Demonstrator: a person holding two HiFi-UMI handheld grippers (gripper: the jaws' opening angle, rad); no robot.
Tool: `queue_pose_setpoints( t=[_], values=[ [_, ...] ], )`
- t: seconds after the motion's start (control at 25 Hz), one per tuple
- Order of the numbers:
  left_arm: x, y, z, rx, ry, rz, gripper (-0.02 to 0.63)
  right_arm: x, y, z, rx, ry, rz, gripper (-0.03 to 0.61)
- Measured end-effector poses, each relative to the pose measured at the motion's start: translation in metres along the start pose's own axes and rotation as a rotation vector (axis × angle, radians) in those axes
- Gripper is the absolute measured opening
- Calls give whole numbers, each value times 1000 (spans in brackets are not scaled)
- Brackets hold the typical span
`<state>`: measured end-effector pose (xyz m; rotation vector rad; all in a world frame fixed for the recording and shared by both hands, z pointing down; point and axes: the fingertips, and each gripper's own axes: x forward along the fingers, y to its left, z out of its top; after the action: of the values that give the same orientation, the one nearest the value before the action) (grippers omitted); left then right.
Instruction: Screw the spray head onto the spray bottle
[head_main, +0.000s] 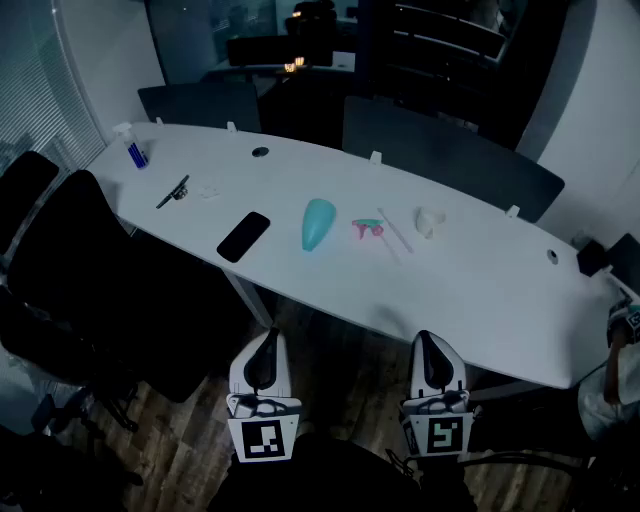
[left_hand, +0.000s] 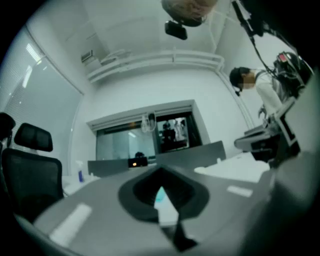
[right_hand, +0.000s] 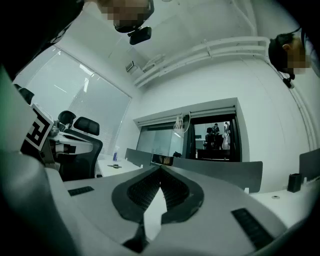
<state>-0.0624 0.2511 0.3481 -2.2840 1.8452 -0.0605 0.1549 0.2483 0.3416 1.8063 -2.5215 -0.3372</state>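
Hanging off the near edge of the table (head_main: 470, 290), two claws sit side by side: the left claw (head_main: 267, 343) and the right claw (head_main: 427, 345). Each has its jaws pressed together on nothing, and each carries one marker cube at its back.

Past them on the table lie one teal spray bottle (head_main: 318, 222) and one spray head (head_main: 366, 228). The spray bottle lies on its side near the middle of the table, tapered end toward the near edge. The spray head, pink and teal, lies just beside it on the right, with one pale tube (head_main: 396, 236) slanting away from it. Left of the spray bottle lies one black phone (head_main: 243, 237). Further left lies one dark slim tool (head_main: 172, 192). One small blue bottle (head_main: 135, 151) stands upright at the far left corner. One white lump (head_main: 429, 222) lies right of the tube.

Only the head view shows the whole table top and the spray head. The left gripper view alone shows a sliver of teal just beyond its closed jaws, and a person in white at the right. The right gripper view alone catches the left claw's marker cube at its left edge, with two black chairs (right_hand: 82, 132) behind it.
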Motion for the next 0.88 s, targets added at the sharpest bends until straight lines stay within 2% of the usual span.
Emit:
queue_pose_setpoints(
  t=[0.56,0.88],
  values=[
    [29,1,-19,-13,61,21,0,35,-11,-32,14,116,68,5],
    [103,22,-47,-33,83,-32,0,99,-20,-69,30,210,36,5]
  ],
)
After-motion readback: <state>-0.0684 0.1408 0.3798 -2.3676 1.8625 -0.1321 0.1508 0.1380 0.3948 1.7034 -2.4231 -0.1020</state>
